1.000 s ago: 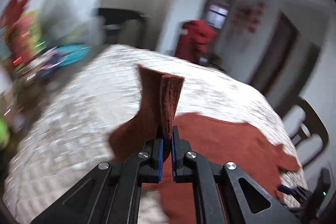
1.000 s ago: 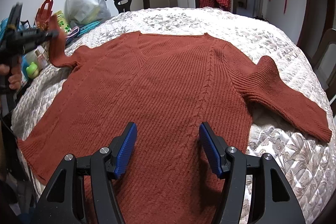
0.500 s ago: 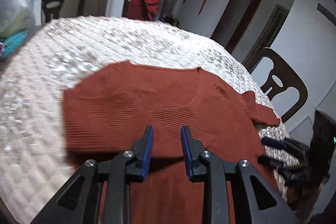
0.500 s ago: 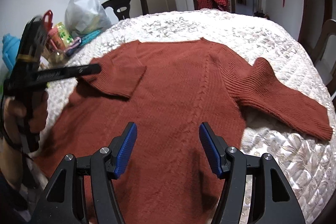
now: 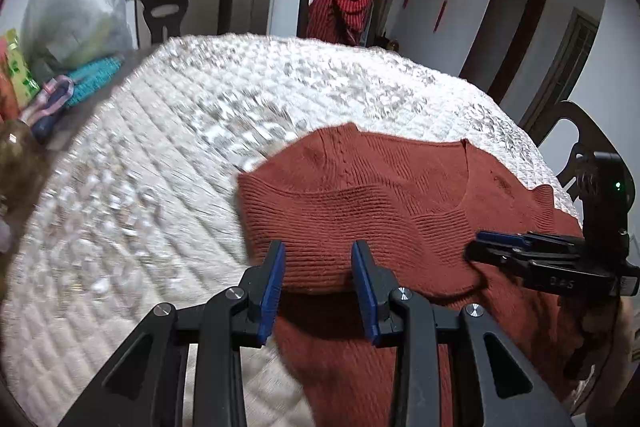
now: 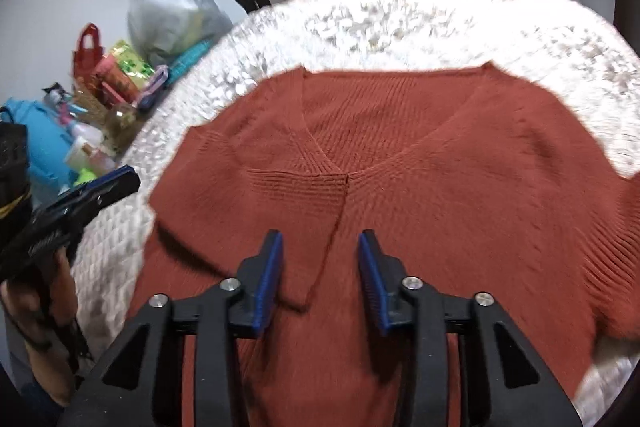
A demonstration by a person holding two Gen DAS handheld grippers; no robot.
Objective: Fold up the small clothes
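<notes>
A rust-red knitted sweater (image 5: 400, 195) (image 6: 440, 187) lies flat on the quilted table cover (image 5: 160, 187), V-neck facing away. Its left sleeve (image 6: 276, 203) is folded across the chest, cuff near the middle. My left gripper (image 5: 318, 267) hovers just above that folded sleeve; its jaws are opening and nothing is between the pads. My right gripper (image 6: 320, 267) hangs over the sleeve's cuff, its jaws closing, pads clear of the cloth. Each gripper shows in the other's view: the right gripper (image 5: 492, 247) and the left gripper (image 6: 116, 183).
At the table's left edge stand a grey plastic bag (image 6: 172, 11), a red bag (image 6: 88, 47), bottles and packets (image 6: 120, 83). Dark chairs (image 5: 184, 7) ring the table; one carries a red garment (image 5: 340, 3). A person's hand (image 6: 36, 307) holds the left gripper.
The left gripper let go of the sleeve, which now lies folded over the chest, and its jaws parted. The right gripper swung left over the sweater and its jaws narrowed.
</notes>
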